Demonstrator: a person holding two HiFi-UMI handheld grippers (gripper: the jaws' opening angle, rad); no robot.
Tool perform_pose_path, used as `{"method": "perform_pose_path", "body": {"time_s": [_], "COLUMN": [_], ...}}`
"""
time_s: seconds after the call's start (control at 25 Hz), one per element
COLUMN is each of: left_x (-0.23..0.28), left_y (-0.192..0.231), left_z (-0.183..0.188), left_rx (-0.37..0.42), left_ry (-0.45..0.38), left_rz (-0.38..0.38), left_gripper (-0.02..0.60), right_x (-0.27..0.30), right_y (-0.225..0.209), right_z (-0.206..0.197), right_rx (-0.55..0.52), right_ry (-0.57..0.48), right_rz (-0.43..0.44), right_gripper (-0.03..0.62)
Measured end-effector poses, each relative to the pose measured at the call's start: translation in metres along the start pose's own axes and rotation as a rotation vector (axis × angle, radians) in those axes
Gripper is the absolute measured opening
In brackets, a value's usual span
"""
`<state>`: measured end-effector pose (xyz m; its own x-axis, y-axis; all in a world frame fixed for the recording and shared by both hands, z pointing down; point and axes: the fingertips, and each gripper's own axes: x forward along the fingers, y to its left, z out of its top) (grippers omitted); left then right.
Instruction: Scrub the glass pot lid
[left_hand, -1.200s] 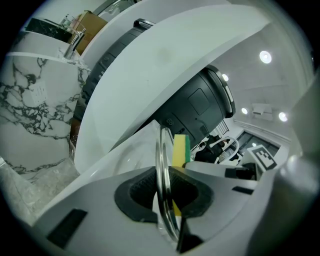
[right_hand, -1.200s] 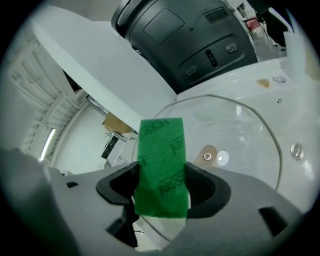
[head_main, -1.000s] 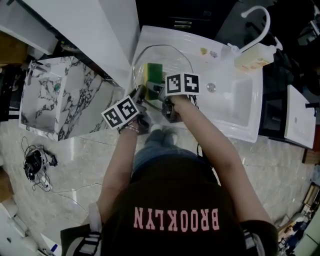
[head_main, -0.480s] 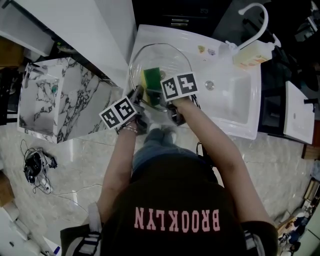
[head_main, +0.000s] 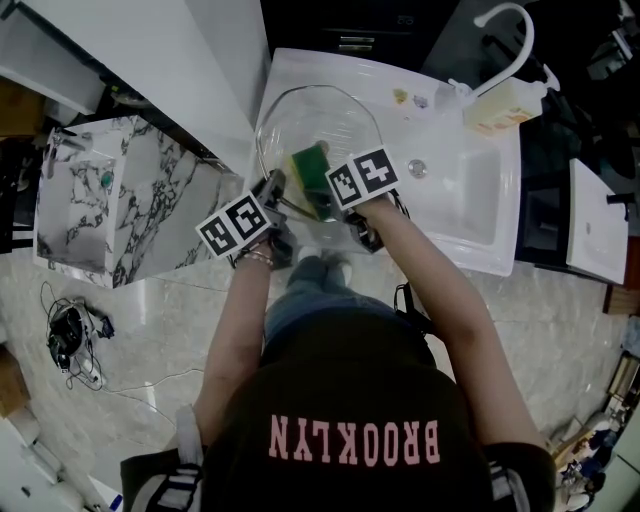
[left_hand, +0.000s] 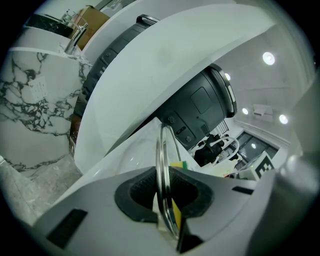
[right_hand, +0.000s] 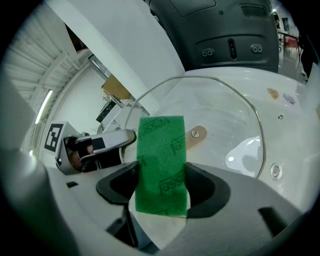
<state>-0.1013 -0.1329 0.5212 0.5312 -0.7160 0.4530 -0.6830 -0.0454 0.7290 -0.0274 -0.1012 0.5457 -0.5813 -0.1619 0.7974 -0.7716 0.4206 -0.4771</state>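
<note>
- The white sink (head_main: 480, 215) stands on a pale marble floor (head_main: 150, 340).
- Over the sink's left part, the left gripper (left_hand: 165, 200) clamps the glass lid (head_main: 320, 115) by its rim.
- The right gripper (right_hand: 162, 187) pinches a green sponge (right_hand: 161, 160) against the lid.

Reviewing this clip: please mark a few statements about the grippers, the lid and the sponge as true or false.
1. The left gripper is shut on the rim of the glass lid. True.
2. The right gripper holds a blue cloth. False: it is shut on a green sponge.
3. The lid rests flat on a stove. False: it is held up by its rim at the white sink.
4. A curved white faucet stands by the sink. True.
</note>
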Motion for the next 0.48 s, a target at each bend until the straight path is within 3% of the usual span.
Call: {"method": "perform_pose_path", "body": {"time_s": [0.48], "left_x": [0.000], "left_y": [-0.002], "left_z": [-0.001], "left_rx": [-0.004], "left_ry": [0.011], "left_rz": [-0.009], "left_gripper": [0.046], "right_x": [-0.005], "right_y": [-0.022], "right_z": [-0.016], "right_rx": [-0.059], "right_ry": [0.060], "right_rz": [0.022], "right_gripper": [0.276]}}
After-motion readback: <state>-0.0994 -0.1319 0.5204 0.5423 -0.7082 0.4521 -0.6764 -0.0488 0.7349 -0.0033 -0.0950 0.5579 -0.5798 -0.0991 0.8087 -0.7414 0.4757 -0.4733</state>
